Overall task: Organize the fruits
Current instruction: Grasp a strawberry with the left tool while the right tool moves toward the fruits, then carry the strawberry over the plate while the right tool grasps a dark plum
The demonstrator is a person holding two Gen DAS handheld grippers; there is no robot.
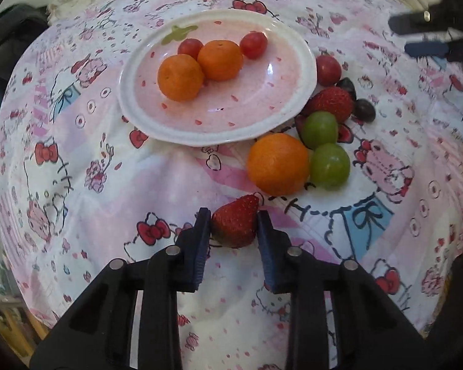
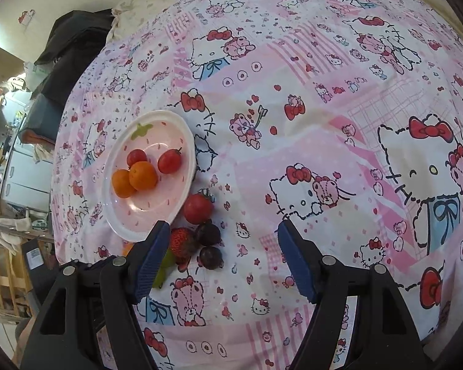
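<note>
Left gripper (image 1: 234, 220) pinching red seeded strawberry (image 1: 236, 219) between blue pads, fruit seated at fingertips. Likely bound for pink-and-white scalloped plastic plate (image 1: 305, 92) ahead of fingers, where similar fruit is gathered. Right gripper (image 2: 222, 234) spread wide, empty, hovering over patterned cloth (image 2: 293, 108).

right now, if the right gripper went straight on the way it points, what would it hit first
Probably just the patterned cloth: the right gripper stands open with nothing between its fingers. The dark grapes lie slightly left of that line.
</note>
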